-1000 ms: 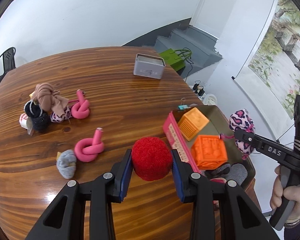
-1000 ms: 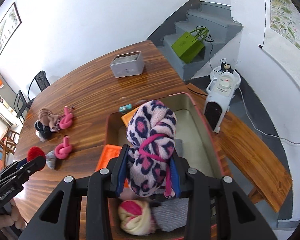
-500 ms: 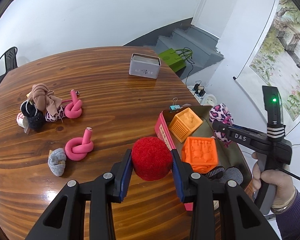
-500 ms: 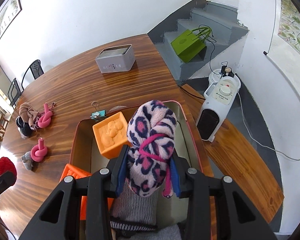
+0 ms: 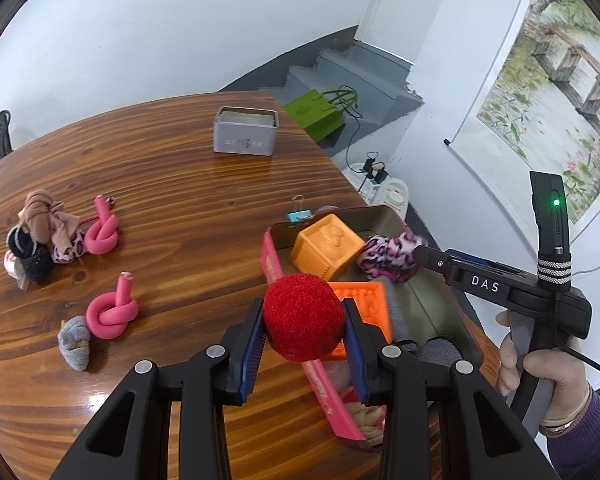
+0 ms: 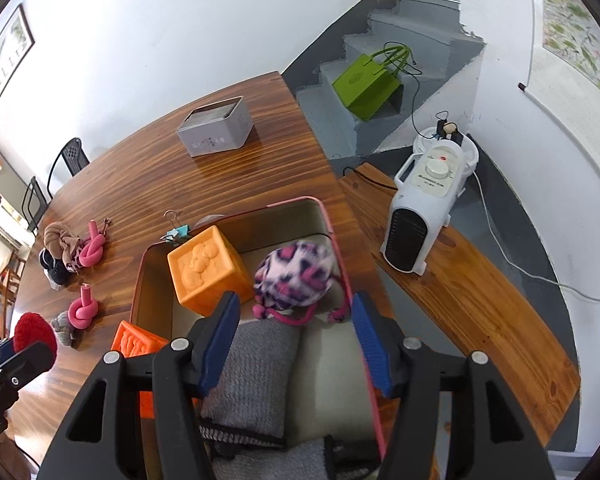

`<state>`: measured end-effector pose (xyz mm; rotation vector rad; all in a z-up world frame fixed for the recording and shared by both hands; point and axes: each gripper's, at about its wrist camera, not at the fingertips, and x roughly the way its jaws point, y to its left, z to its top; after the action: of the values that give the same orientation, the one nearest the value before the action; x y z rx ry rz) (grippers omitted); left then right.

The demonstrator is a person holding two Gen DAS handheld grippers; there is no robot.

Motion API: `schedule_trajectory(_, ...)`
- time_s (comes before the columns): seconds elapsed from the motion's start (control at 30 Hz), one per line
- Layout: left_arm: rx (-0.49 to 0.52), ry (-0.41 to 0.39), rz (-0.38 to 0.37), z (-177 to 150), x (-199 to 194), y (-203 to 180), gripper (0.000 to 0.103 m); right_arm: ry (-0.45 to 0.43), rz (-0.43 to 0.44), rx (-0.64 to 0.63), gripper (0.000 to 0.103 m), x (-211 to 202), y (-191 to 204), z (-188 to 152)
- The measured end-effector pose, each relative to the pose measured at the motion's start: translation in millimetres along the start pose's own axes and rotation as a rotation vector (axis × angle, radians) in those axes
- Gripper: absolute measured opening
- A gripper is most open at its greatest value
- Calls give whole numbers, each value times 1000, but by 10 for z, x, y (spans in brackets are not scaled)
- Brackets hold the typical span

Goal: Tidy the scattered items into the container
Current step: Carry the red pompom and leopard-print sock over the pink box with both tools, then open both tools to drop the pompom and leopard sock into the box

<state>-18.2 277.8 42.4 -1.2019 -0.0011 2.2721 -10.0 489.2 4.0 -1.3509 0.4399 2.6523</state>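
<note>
In the right wrist view the right gripper stands wide: its jaws have just been opening, and the pink-and-black leopard-print fleece bundle it carried a second ago is now free of the blue pads, blurred, lying in the centre of the frame inside the pink-rimmed metal container, beside the upper orange embossed rubber cube and above a grey knitted cloth. That item counts as put away.

In the left wrist view the left gripper is clamped on the fuzzy red pompom ball, now over the container's near rim at lower centre; judged next for release. Still scattered at the left of that frame on the wooden table: two knotted pink foam rods, a small grey bundle, and a heap of hair ties.
</note>
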Motion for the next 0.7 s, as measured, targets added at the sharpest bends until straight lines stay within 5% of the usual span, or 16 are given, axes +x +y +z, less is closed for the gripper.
schedule_trajectory(0.57, 170, 46, -154, 178, 397, -956, 38, -97, -37, 148, 62, -622, -501, -164)
schedule_trajectory(0.67, 170, 74, -157, 190, 484, -1033, 48, -103, -44, 161, 62, -667, -546, -187)
schedule_trajectory(0.7, 167, 83, -158, 187, 505, -1048, 60, -103, -47, 165, 62, -674, -560, -194)
